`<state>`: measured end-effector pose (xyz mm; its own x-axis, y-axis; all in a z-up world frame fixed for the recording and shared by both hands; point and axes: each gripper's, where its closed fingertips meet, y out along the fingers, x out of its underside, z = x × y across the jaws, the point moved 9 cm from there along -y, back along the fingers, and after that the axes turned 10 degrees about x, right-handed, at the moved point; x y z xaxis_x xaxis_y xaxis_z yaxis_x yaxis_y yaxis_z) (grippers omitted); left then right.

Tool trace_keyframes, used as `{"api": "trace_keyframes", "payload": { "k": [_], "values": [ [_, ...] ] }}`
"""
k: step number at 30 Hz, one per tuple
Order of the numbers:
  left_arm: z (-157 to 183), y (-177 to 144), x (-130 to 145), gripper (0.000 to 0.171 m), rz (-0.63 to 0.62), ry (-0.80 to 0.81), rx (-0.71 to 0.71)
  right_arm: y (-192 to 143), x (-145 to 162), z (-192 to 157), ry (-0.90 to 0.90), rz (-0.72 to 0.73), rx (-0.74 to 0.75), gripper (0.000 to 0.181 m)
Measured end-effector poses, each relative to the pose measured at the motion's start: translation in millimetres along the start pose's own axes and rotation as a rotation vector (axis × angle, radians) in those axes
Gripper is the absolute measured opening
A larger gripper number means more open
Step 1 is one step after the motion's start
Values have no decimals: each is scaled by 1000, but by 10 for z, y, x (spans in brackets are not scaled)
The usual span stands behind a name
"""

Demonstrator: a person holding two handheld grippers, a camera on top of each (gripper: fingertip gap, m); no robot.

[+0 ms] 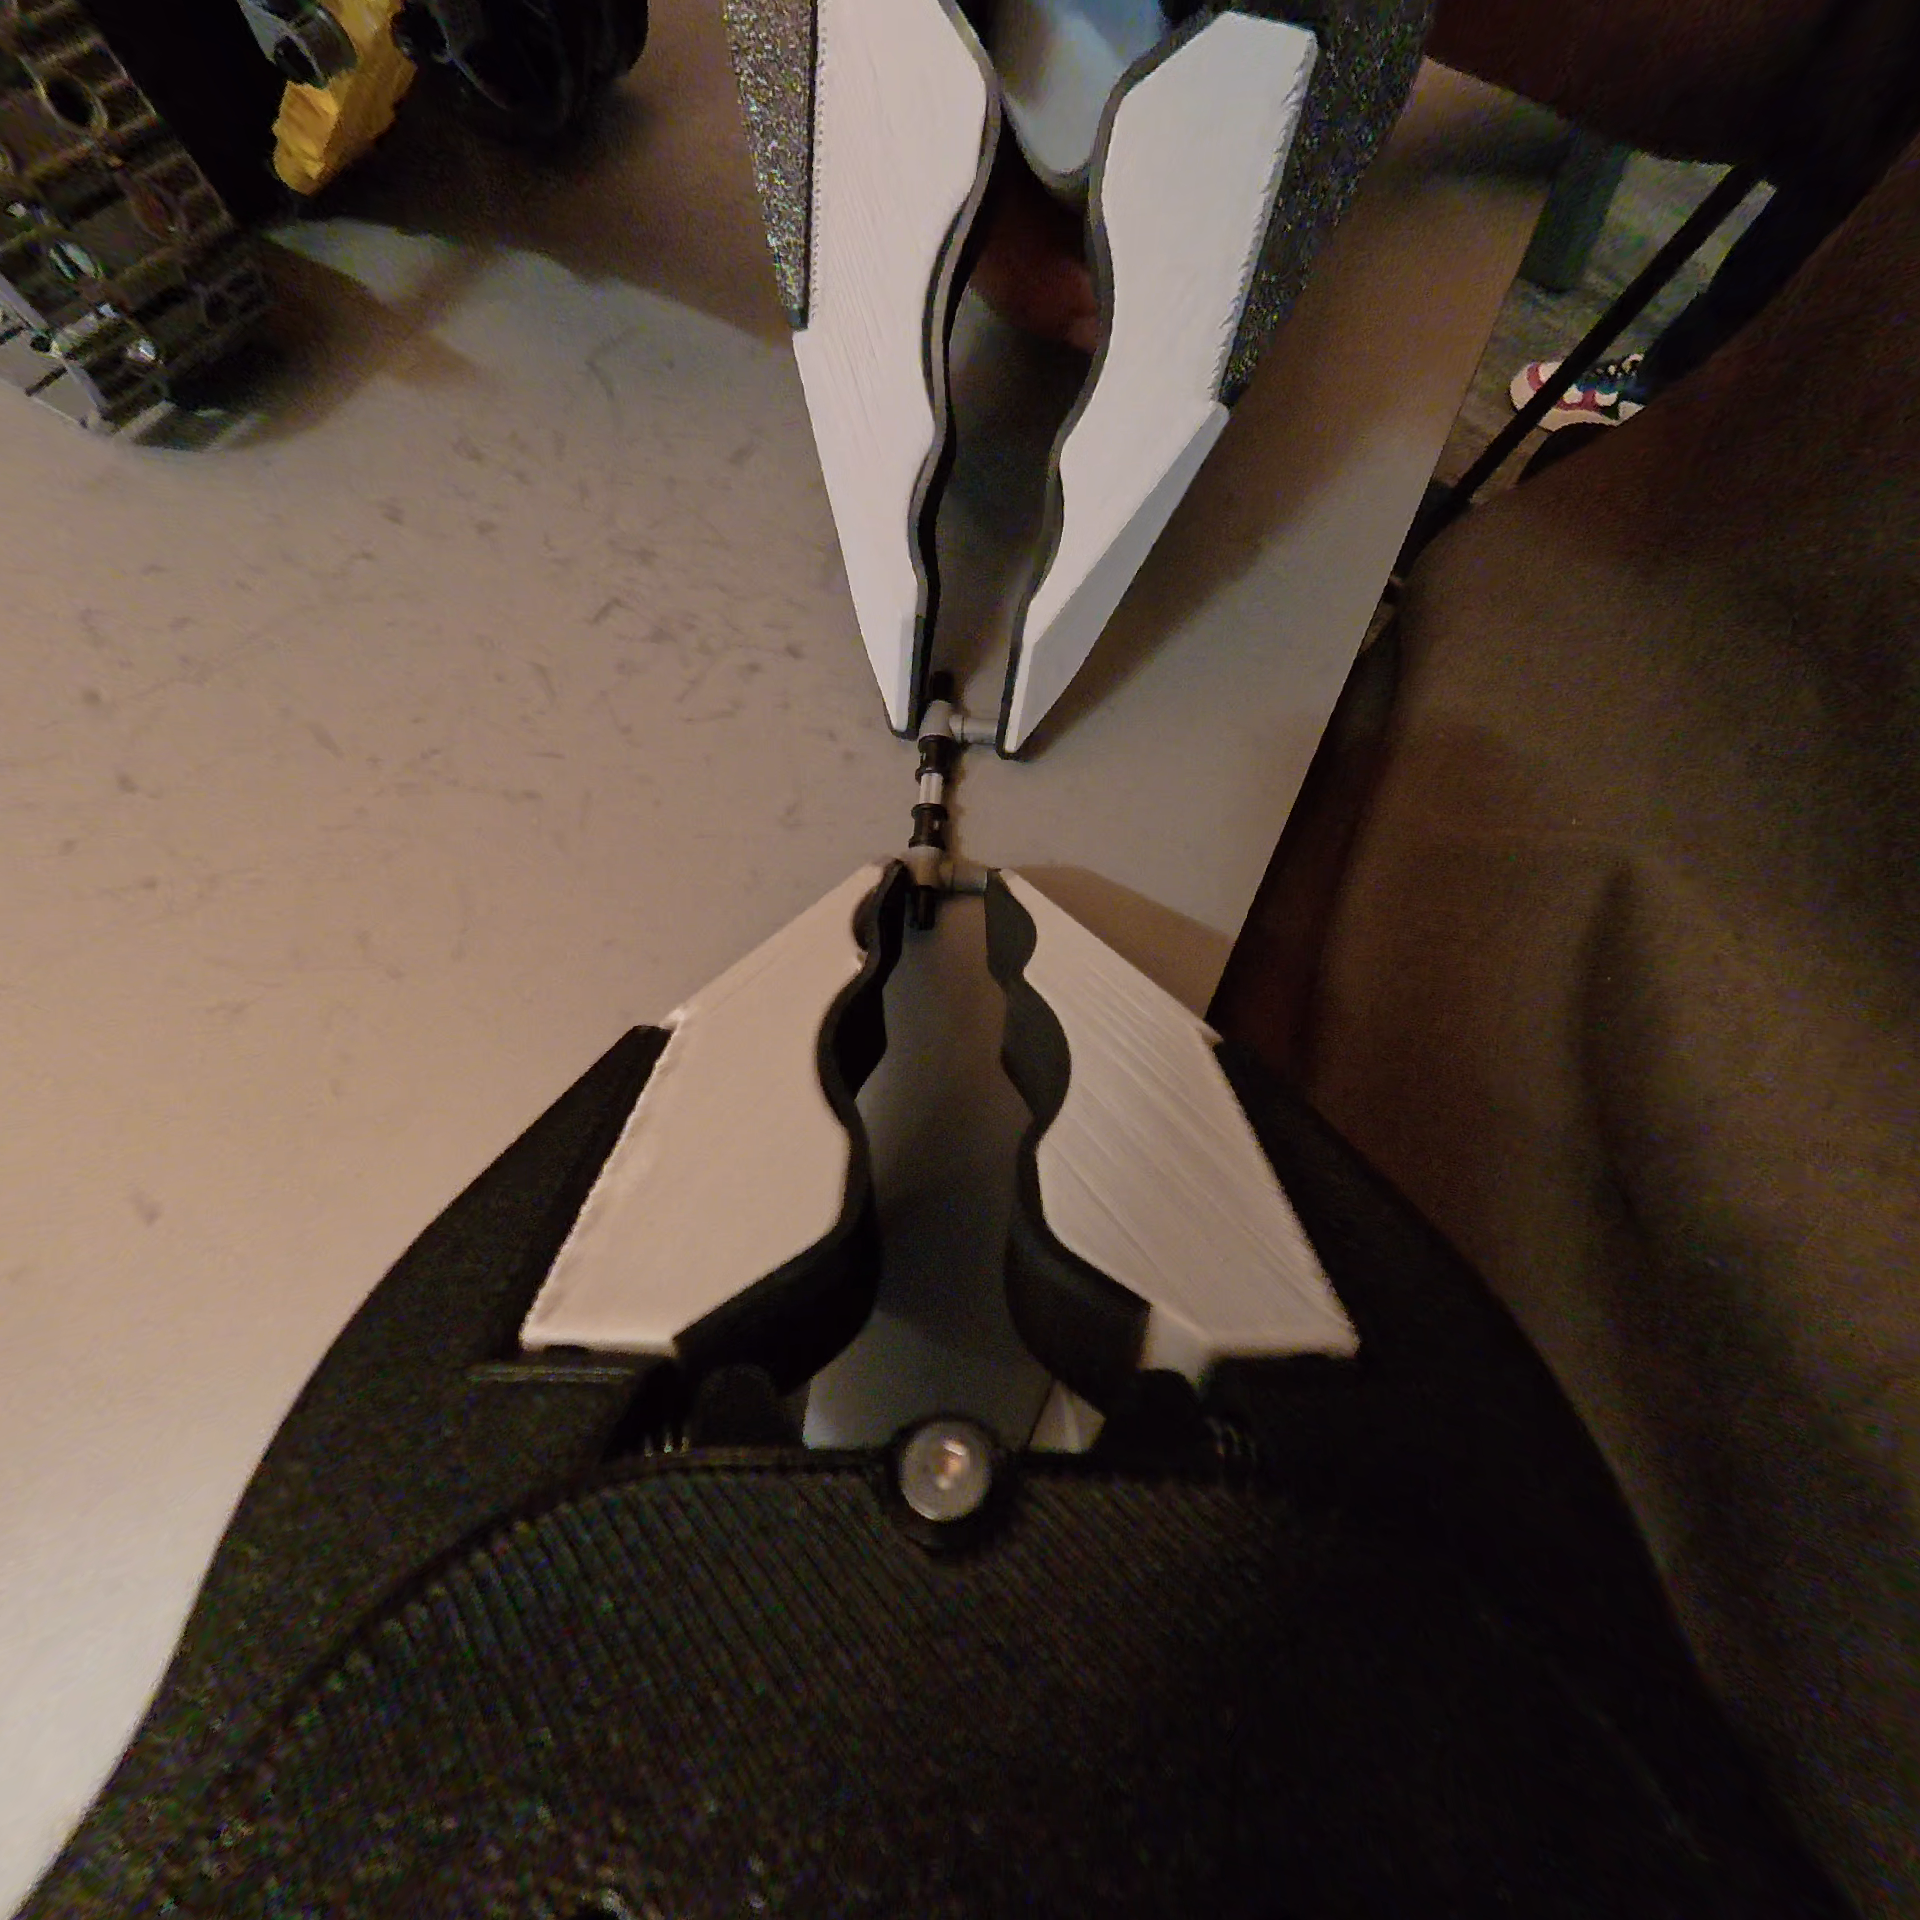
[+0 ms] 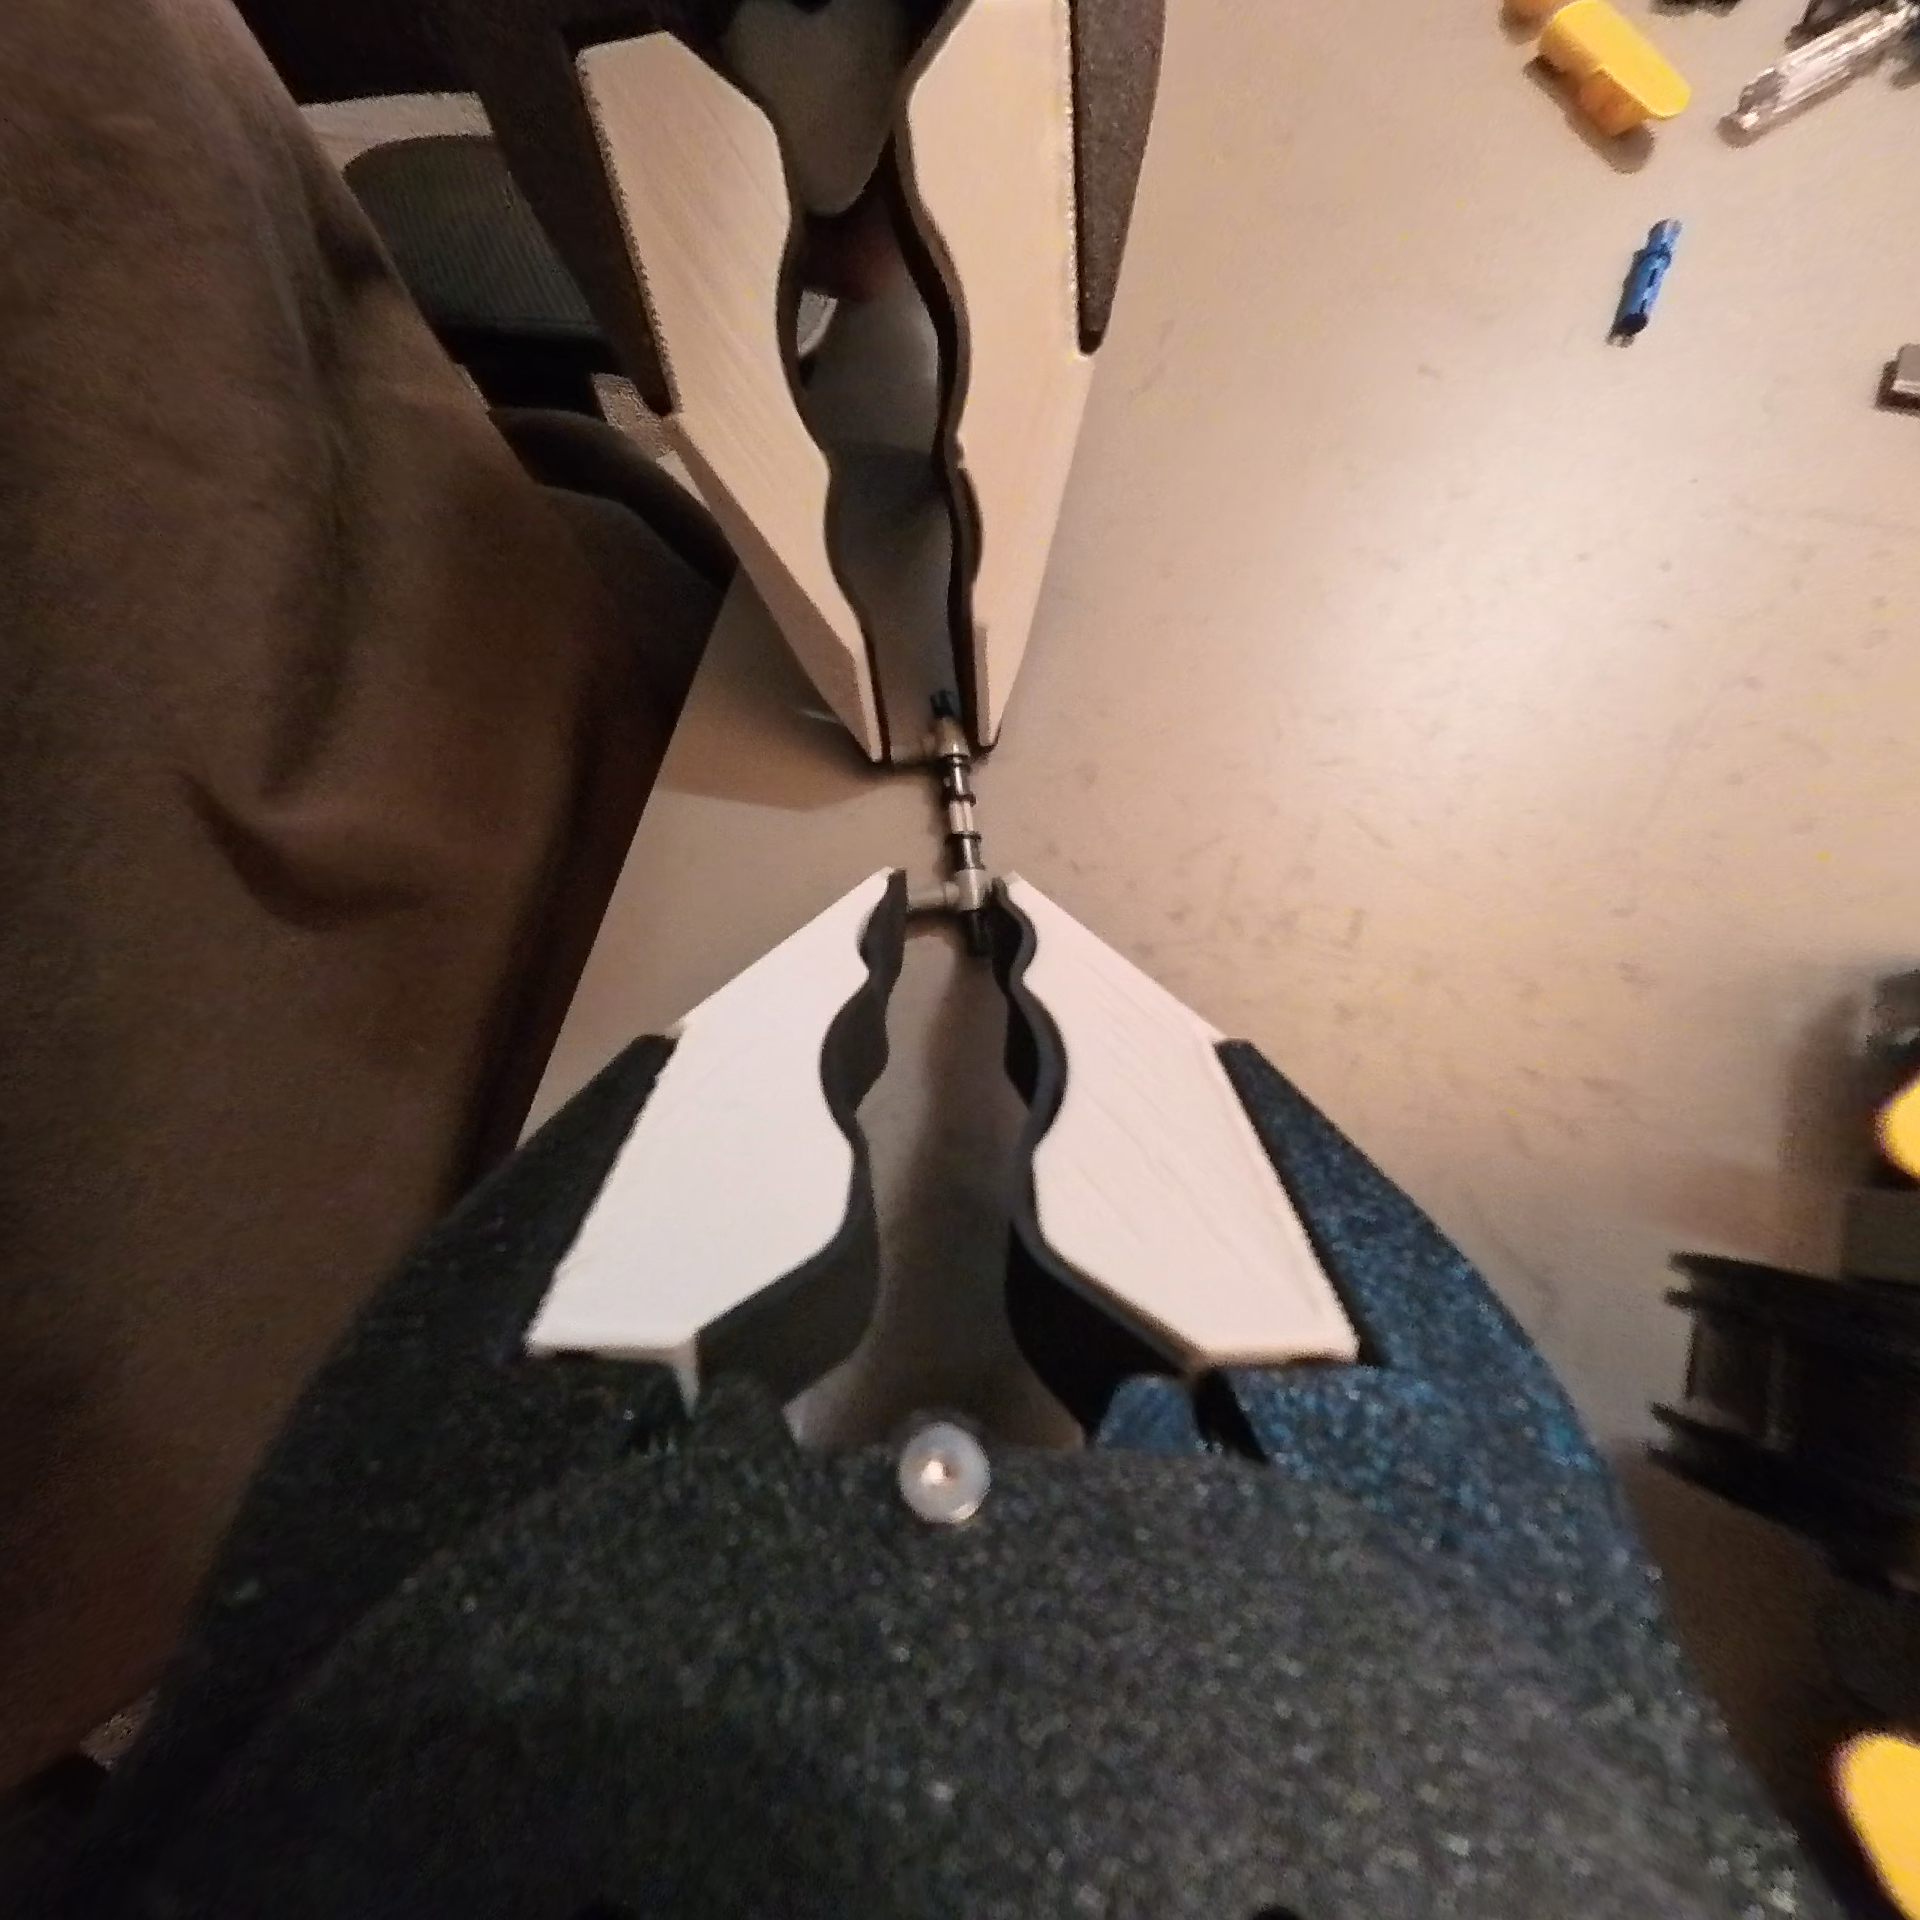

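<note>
A thin black axle with small grey connectors [image 1: 930, 800] is held level above the beige table [image 1: 416, 727], between both grippers. My left gripper [image 1: 940, 883] is shut on the grey connector at its near end. My right gripper [image 1: 956, 732] comes in from the top of the left wrist view, tip to tip with the left, and is shut on the far connector. In the right wrist view the axle [image 2: 958, 821] runs from my right gripper [image 2: 951, 899] to the left gripper [image 2: 935, 743] opposite. The gripped ends are partly hidden by the pads.
A black perforated build [image 1: 104, 208], a yellow piece [image 1: 332, 114] and a black wheel [image 1: 540, 62] sit at the far left. A yellow piece [image 2: 1605, 62], a blue pin [image 2: 1642, 281], metal parts [image 2: 1829, 73] and a black tyre [image 2: 1787, 1371] lie right. A person's brown clothing [image 1: 1610, 935] borders the table edge. My two grippers' fingertips are within a few centimetres of each other. From the left gripper's tips to the blue pin [image 2: 1642, 281] is close to 15 centimetres.
</note>
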<state>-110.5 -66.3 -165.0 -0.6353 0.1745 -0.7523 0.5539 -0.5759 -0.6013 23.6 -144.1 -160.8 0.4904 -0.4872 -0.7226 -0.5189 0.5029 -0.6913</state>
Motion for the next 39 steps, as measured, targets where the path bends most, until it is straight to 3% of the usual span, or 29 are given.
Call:
{"api": "trace_keyframes", "payload": {
  "k": [20, 26, 31, 39],
  "values": [
    [-15, -12, -2, 13, 41, -27, 30, 13, -5, -54, -18, 5, 44, 15],
    [0, 24, -48, 13, 20, -40, 31, -32, 24, -67, -10, 10, 72, 30],
    [-50, -16, -185, 14, 21, 33, -46, -195, 43, 54, 48, 111, 105, 32],
    [-497, -93, -242, 14, 40, 1, -187, -485, 75, 164, 111, 298, 211, 35]
  ]
}}
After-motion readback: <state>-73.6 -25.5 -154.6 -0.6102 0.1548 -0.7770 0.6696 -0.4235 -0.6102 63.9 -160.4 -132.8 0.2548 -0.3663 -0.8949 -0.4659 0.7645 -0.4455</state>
